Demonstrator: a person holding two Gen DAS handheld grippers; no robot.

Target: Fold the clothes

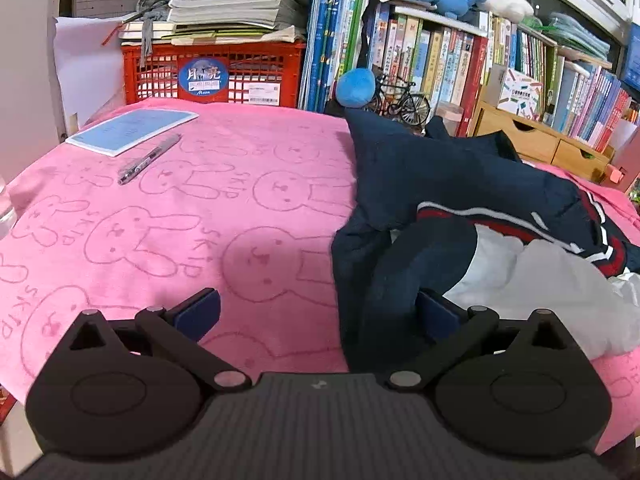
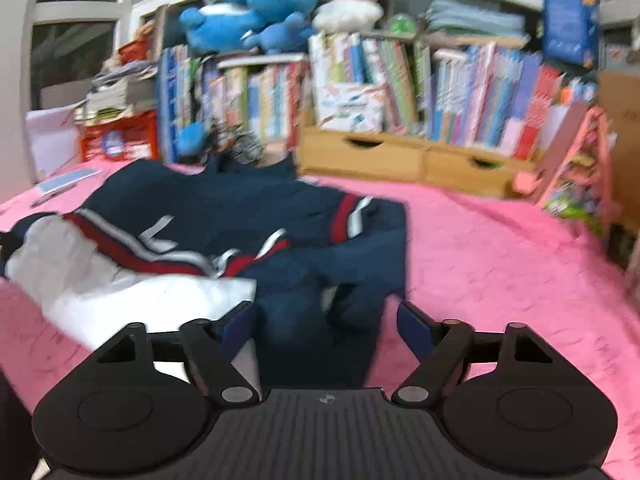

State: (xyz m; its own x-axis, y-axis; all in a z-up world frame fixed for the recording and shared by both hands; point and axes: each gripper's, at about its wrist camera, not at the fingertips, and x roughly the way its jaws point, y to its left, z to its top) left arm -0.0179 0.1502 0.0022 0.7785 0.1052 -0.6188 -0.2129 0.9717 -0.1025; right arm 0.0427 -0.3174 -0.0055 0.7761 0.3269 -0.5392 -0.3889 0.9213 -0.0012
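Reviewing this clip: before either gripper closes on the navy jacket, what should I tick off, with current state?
1. Left gripper open: ok.
2. Right gripper open: ok.
3. Navy jacket lying flat: not ok, bunched, white lining exposed.
4. Jacket fabric between right gripper's fingers: ok.
5. Pen and notebook apart from jacket: ok.
6. Right view sharp enough to judge contact: not ok, blurred.
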